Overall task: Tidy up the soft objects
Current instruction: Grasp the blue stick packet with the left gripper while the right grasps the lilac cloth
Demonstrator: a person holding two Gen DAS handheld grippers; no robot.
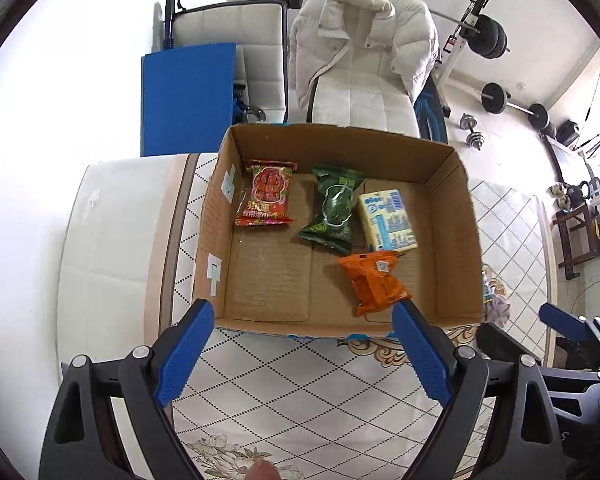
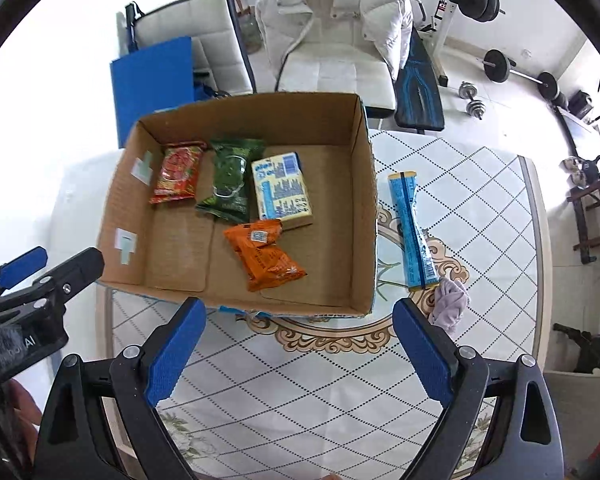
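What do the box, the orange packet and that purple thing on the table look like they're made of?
Box: brown corrugated cardboard, matte, ribbed walls showing. Orange packet: thin plastic wrapper, slightly glossy and crinkled. Purple thing: probably soft cloth, bunched in folds; too small to be sure.

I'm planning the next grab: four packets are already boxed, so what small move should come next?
Probably swing the open right tongs rightward over the long blue snack packet, which lies on the patterned tabletop outside the brown cardboard box, beside a crumpled lilac cloth.
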